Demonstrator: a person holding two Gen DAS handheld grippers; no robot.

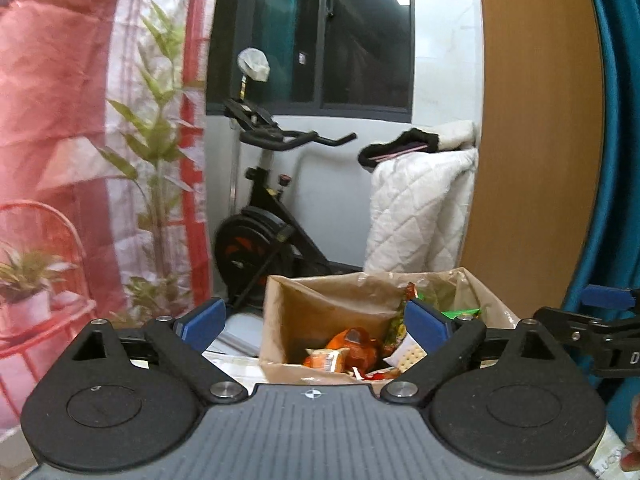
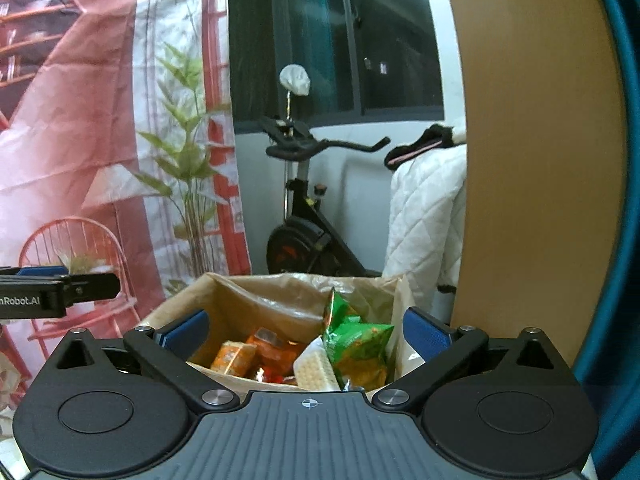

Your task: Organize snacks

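An open brown paper bag (image 1: pixel 320 304) (image 2: pixel 256 300) stands ahead of both grippers and holds several snacks: orange packets (image 1: pixel 348 348) (image 2: pixel 240 354), a cracker pack (image 1: pixel 408 354) (image 2: pixel 314 368) and green packets (image 1: pixel 460 313) (image 2: pixel 360 344). My left gripper (image 1: pixel 314 326) is open and empty, just short of the bag. My right gripper (image 2: pixel 306 330) is open and empty, above the bag's near rim. The right gripper also shows at the right edge of the left wrist view (image 1: pixel 592 320); the left gripper shows at the left edge of the right wrist view (image 2: pixel 60 288).
A black exercise bike (image 1: pixel 264 216) (image 2: pixel 308 220) stands behind the bag under a dark window. A red and white printed backdrop (image 1: pixel 80 160) (image 2: pixel 100 140) hangs at the left. A white quilted cover (image 1: pixel 420 208), a wooden panel (image 1: pixel 536 140) and a teal curtain (image 1: pixel 616 160) are at the right.
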